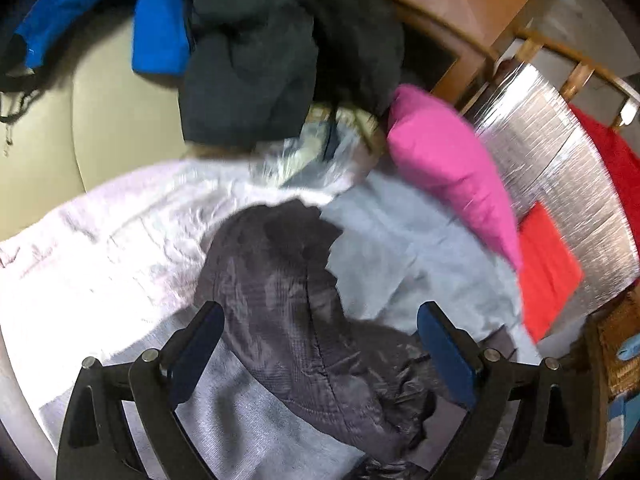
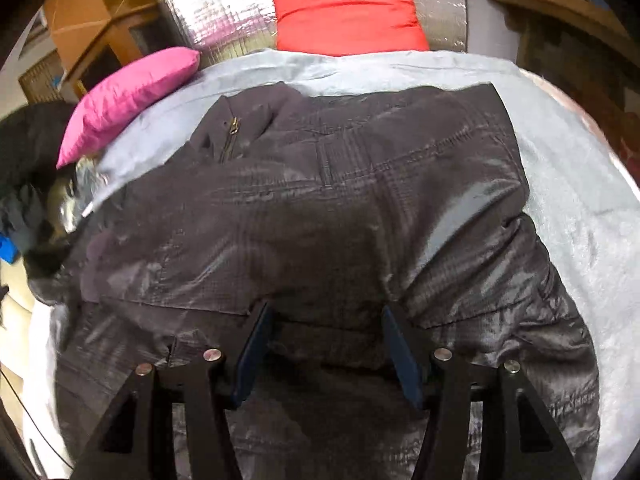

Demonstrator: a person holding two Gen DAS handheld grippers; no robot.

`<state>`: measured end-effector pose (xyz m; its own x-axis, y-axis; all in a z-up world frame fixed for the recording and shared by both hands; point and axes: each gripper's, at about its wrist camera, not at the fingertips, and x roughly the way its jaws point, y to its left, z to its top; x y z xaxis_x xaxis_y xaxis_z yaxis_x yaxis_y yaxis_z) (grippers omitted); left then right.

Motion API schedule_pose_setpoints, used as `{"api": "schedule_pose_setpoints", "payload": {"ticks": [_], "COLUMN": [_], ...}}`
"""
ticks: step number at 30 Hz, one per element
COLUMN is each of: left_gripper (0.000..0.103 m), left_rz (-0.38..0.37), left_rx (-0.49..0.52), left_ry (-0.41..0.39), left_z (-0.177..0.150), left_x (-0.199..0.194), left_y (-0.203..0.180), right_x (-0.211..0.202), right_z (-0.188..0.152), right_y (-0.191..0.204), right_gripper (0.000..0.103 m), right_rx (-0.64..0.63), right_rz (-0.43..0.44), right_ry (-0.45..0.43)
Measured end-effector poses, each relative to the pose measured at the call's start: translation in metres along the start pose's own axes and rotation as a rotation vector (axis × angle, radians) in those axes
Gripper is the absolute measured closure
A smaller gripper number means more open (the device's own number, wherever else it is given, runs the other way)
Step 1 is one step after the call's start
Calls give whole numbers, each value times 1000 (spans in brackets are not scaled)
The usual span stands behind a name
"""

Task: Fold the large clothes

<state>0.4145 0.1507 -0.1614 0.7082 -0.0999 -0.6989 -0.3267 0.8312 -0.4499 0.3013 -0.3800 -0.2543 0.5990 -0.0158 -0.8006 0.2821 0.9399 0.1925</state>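
Observation:
A dark grey quilted jacket point(image 2: 320, 200) lies spread on a pale grey blanket point(image 2: 560, 200), its zipped collar toward the pink pillow. My right gripper point(image 2: 326, 320) is at the jacket's near edge, and a thick bunch of the fabric fills the gap between its pads, so it looks shut on that fold. In the left wrist view a narrower part of the jacket point(image 1: 280, 280) runs across the blanket point(image 1: 400, 248). My left gripper point(image 1: 320, 320) hovers above it, open wide, and the fingers touch no cloth.
A pink pillow point(image 1: 448, 168) and a red cushion point(image 1: 548, 272) lie against a silver foil mat point(image 1: 560, 152). A heap of dark clothes point(image 1: 256, 72) and a blue jacket point(image 1: 160, 28) sit on a cream seat point(image 1: 112, 120). Wooden furniture point(image 1: 460, 0) stands behind.

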Motion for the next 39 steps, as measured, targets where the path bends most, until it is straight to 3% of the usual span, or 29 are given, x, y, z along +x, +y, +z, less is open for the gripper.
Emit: {"api": "schedule_pose_setpoints", "payload": {"ticks": [3,5,6,7,9,12,16,18,20,23,25,27,28,30,31,32,34,36,39], "left_gripper": [6,6,15,42,84,89,90,90,90,90,87,85,85,85,85,80,52,40,38], "left_rz": [162,218,220,198,132,118,-46,-156,-275,-446,-532,-498,-462,-390,-393,-402,-414,-415,-439], "left_rx": [54,94,92,79,46,120,281,428,565,842,1046,1232,1274,1311,1297,1262,1173,1087,1001], "left_ry": [72,106,115,117,151,60,-66,-132,-149,-115,-16,101,137,208,227,228,200,158,153], "left_z": [-4,-6,-8,-9,-11,-17,-30,-53,-80,-144,-193,-243,-255,-266,-263,-254,-230,-208,-185], "left_x": [33,48,53,55,59,43,1,-27,-47,-66,-62,-39,-29,-8,-5,-3,-7,-9,-9], "left_y": [-10,-13,-12,-9,-8,-29,-81,-121,-155,-206,-228,-240,-241,-238,-236,-233,-226,-218,-208], "right_x": [4,2,2,2,3,4,2,0,-3,-7,-10,-13,-14,-16,-18,-21,-31,-39,-47], "right_z": [-3,-2,-3,-4,-4,-3,-3,-4,-4,-4,-3,-1,-1,1,3,4,7,10,13], "right_y": [0,4,6,7,5,3,-1,-3,-8,-15,-22,-32,-36,-47,-51,-53,-57,-60,-64], "right_gripper": [41,40,40,40,40,40,40,40,40,40,40,40,40,40,40,40,40,40,40], "right_rx": [-10,-20,-24,-29,-33,-26,-10,1,19,49,74,111,129,175,188,194,199,214,260], "right_rz": [-9,-15,-18,-20,-19,-9,13,26,44,72,98,135,148,192,210,220,259,320,436], "right_ry": [0,-1,-2,-3,-5,-7,-4,-2,-2,-3,-3,-7,-6,-1,-5,-13,-56,-97,-135]}}
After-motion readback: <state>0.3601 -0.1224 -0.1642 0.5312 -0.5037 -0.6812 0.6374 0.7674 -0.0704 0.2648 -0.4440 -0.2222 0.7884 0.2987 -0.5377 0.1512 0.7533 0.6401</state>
